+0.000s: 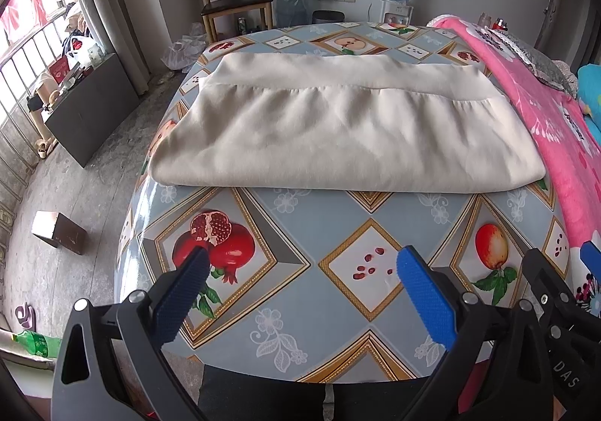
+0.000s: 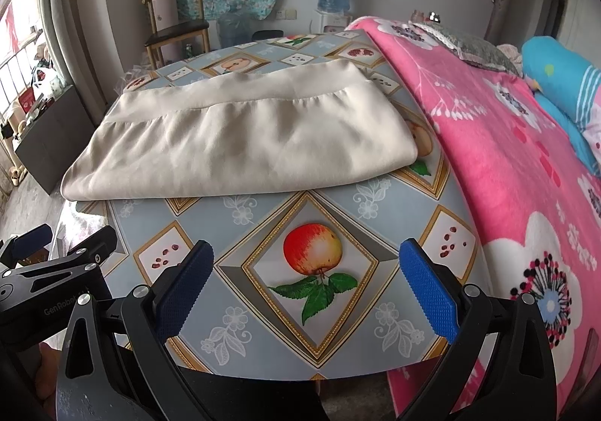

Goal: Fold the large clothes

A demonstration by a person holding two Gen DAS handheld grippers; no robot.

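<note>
The cream garment (image 1: 338, 131) lies folded into a wide rectangle on the far half of the tabletop (image 1: 300, 293), its banded hem away from the person. The left tool (image 1: 300, 270) and the right tool (image 2: 306, 267) both hover over the near edge, jaws spread wide, holding nothing, well apart from the cloth.

Risks, as judged:
- The left end of the garment overhangs or sits at the tabletop edge; a one-sided pull may drag it off.
- The glossy cover invites sliding, which would skew the layers.
- The pink blanket (image 2: 507, 158) lies just beside the right end and may be pinched along with the cloth.
</note>
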